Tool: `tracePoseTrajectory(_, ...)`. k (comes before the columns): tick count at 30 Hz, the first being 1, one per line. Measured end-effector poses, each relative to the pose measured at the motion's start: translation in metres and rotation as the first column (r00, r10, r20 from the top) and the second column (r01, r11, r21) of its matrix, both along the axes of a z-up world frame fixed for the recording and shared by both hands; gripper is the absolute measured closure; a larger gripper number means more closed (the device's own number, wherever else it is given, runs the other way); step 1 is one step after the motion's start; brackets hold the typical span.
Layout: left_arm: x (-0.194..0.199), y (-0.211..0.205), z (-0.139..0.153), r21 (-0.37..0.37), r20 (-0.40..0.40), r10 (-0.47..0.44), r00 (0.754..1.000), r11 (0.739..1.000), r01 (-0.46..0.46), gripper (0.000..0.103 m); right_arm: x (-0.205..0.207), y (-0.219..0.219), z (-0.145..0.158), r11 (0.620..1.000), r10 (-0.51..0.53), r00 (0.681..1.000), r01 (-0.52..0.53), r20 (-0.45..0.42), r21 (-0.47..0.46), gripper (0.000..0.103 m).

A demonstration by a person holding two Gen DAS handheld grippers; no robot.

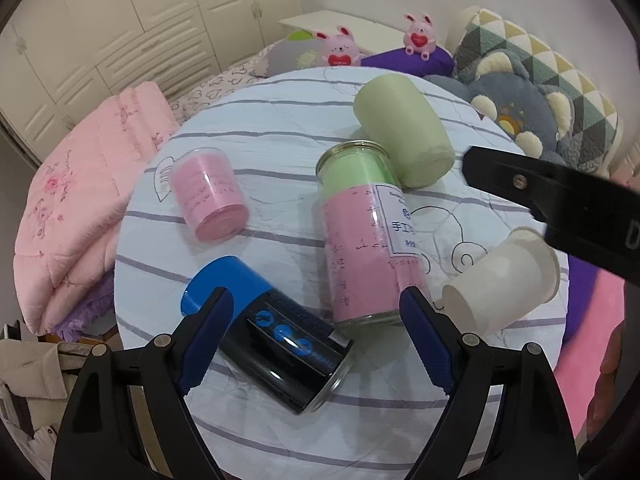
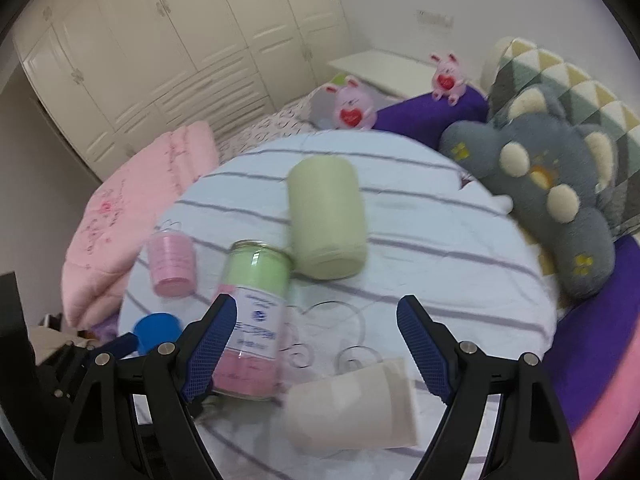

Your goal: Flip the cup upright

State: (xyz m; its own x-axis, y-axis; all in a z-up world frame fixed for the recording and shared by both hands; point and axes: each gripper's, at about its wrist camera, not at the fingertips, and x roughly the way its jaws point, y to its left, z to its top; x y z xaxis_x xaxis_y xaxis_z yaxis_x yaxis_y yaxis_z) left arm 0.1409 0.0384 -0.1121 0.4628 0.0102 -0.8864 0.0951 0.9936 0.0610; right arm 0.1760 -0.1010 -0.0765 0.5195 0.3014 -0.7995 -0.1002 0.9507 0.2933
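white cup [image 2: 352,408] lies on its side beside the tall jar [image 2: 256,320] | right gripper [image 2: 316,344] wide above it, empty | I straddle mid-body, squeeze gently, rotate mouth upward | left gripper [image 1: 316,336] wide

Left wrist view: the paper cup [image 1: 504,282] lies on its side at right centre on the table [image 1: 256,120]. Left of it lies the tall jar [image 1: 360,232]; the can [image 1: 272,336] lower centre; the tumbler [image 1: 404,132] above; the small jar [image 1: 208,194] centre left.
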Motion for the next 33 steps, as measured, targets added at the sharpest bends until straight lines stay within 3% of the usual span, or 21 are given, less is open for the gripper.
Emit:
tracePoseTrajectory(13, 0.014, 0.005, -0.010, -0.036, -0.028, -0.057, 0.998, 0.998, 0.056, 0.016, 0.033, 0.023, -0.029, 0.993, 0.058, 0.972, -0.032, -0.226, 0.114, 0.020)
tracePoseTrajectory(15, 0.016, 0.003, -0.011, -0.043, -0.035, -0.077, 0.996, 0.996, 0.076, 0.008, 0.039, 0.025, -0.035, 0.989, 0.075, 0.961, -0.038, -0.265, 0.144, 0.020)
tracePoseTrajectory(18, 0.022, 0.001, -0.013, -0.052, -0.050, -0.112, 0.992, 0.993, 0.109, 0.007, 0.048, 0.031, -0.044, 0.982, 0.104, 0.945, -0.049, -0.309, 0.183, 0.020)
tracePoseTrajectory(26, 0.033, 0.002, -0.021, -0.101, -0.076, -0.150, 0.986, 0.985, 0.142, 0.001, 0.069, 0.043, -0.070, 0.965, 0.161, 0.907, -0.061, -0.390, 0.256, 0.020)
tracePoseTrajectory(33, 0.038, 0.002, -0.024, -0.112, -0.083, -0.163, 0.983, 0.982, 0.153, 0.000, 0.078, 0.047, -0.087, 0.963, 0.189, 0.887, -0.084, -0.422, 0.256, 0.020)
